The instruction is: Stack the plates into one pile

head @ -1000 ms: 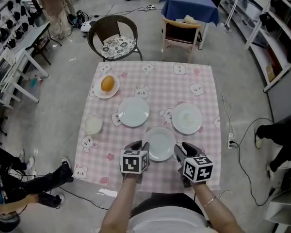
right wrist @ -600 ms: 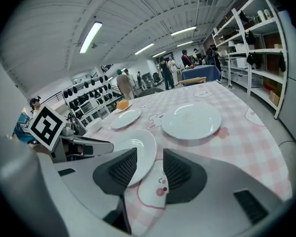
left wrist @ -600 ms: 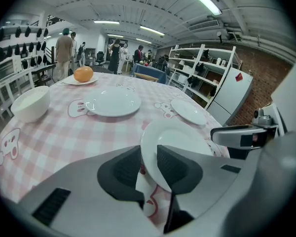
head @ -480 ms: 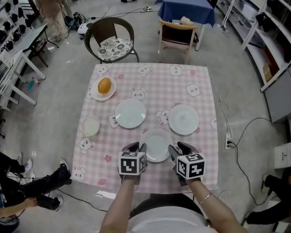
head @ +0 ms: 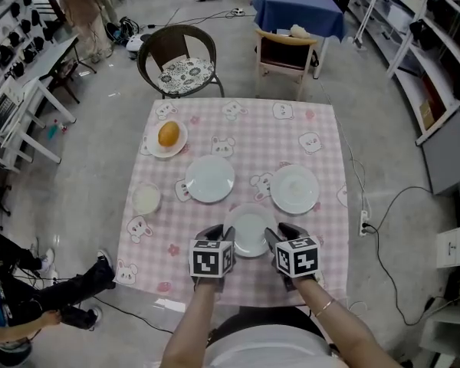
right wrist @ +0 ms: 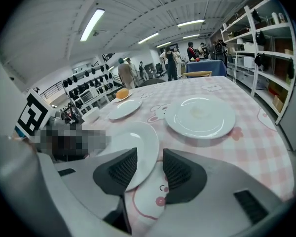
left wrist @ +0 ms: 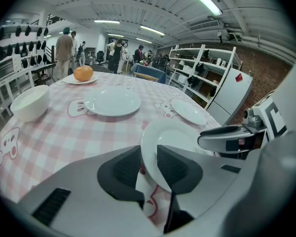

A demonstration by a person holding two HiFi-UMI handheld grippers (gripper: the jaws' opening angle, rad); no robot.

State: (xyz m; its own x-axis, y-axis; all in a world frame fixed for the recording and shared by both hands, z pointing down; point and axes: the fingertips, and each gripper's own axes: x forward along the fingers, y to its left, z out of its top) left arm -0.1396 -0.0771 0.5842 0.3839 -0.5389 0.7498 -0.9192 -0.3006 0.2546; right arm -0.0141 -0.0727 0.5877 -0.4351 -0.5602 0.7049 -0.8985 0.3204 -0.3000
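Three white plates lie on the pink checked tablecloth [head: 322, 121]. The nearest plate [head: 250, 232] sits between my two grippers and looks slightly tilted. My left gripper [head: 218, 234] is shut on its left rim; in the left gripper view the plate [left wrist: 175, 137] runs between the pads [left wrist: 149, 164]. My right gripper [head: 280, 236] is open, and its jaws have just been opening. The plate's right rim [right wrist: 133, 142] stands between the jaws [right wrist: 150, 169], clear of the right pad. A second plate [head: 210, 179] lies further back on the left, a third [head: 294, 188] on the right.
A white bowl [head: 147, 198] stands at the left edge. A small plate with an orange bun [head: 169, 135] sits at the far left. Two chairs [head: 176, 56] [head: 285, 52] stand beyond the far edge of the table. The near table edge lies just under my grippers.
My right gripper has come in toward the near plate's right rim and lowered a little, with its jaws wider. The left gripper keeps its hold and place.
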